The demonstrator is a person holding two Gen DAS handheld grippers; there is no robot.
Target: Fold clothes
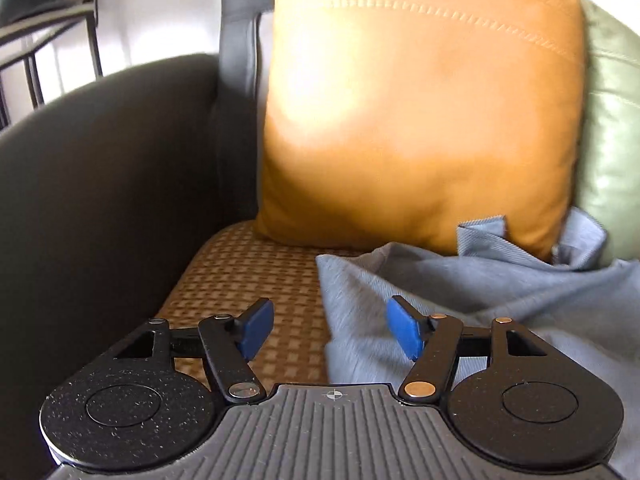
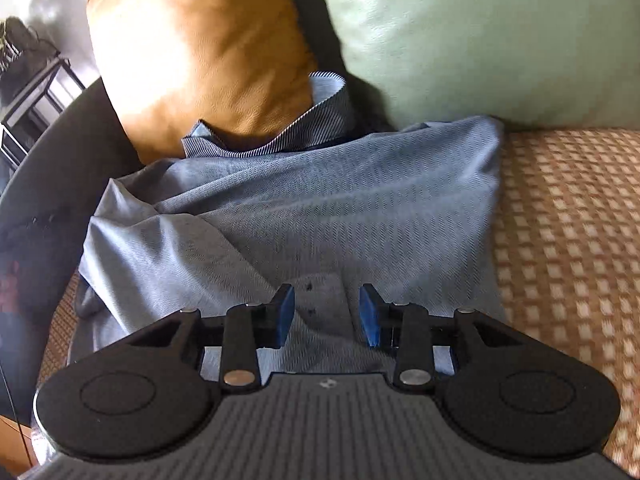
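A light blue-grey shirt (image 2: 304,216) lies loosely folded on a woven checked seat mat (image 2: 568,248), its collar (image 2: 320,120) up against the cushions. In the left wrist view the same shirt (image 1: 500,292) fills the lower right, and its left edge falls between my blue pads. My left gripper (image 1: 330,330) is open, low over that edge and the mat (image 1: 248,280), holding nothing. My right gripper (image 2: 326,316) is open just above the shirt's near part, over a strip with small dark buttons (image 2: 320,296). Nothing is pinched between its pads.
An orange leather cushion (image 1: 420,112) and a pale green cushion (image 2: 480,40) lean on the sofa back behind the shirt. A dark rounded armrest (image 1: 100,184) bounds the seat on the left. A black metal side table (image 1: 48,20) stands beyond it.
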